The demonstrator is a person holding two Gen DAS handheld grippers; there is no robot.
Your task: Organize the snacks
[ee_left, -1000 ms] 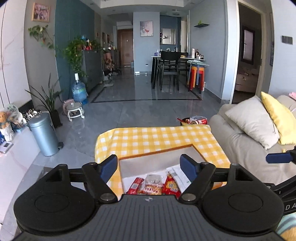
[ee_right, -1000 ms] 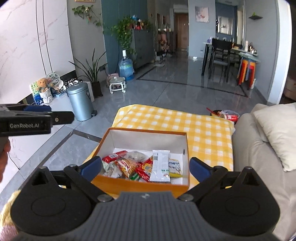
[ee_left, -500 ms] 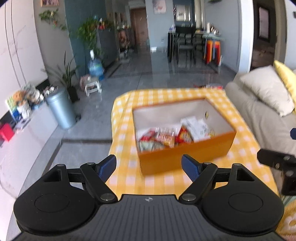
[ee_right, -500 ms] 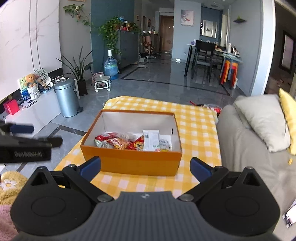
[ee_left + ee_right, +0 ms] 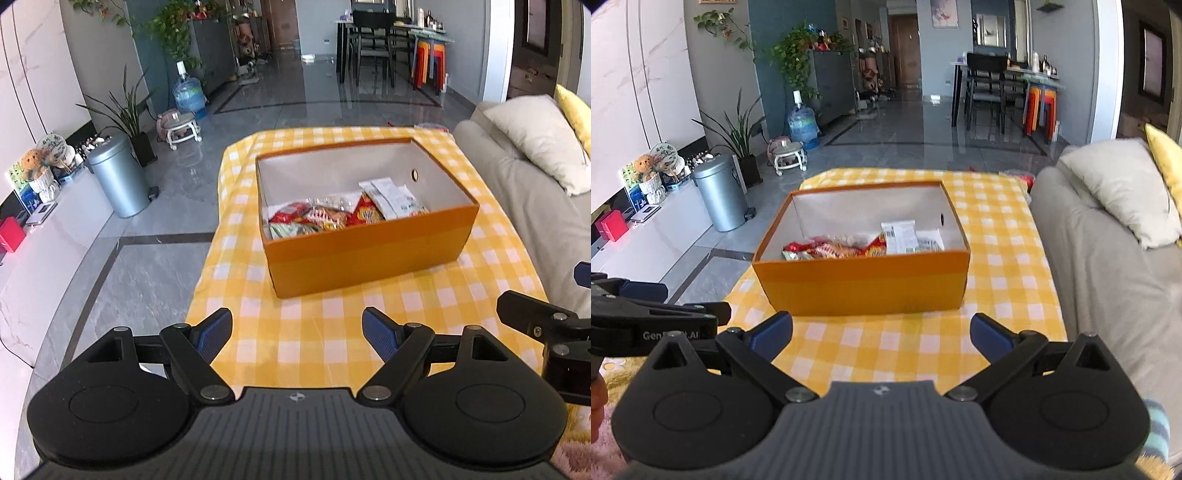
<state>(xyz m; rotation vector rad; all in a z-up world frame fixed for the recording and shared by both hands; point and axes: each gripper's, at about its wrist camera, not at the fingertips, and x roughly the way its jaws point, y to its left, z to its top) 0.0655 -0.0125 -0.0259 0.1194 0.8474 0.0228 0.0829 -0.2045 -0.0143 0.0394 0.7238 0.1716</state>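
While our left gripper [image 5: 297, 330] and right gripper [image 5: 881, 332] hang spread wide and empty above the yellow checked tablecloth [image 5: 332, 325], the orange box [image 5: 862, 282] sits ahead on it, holding red snack packets [image 5: 827, 249] beside white packets [image 5: 899, 236].
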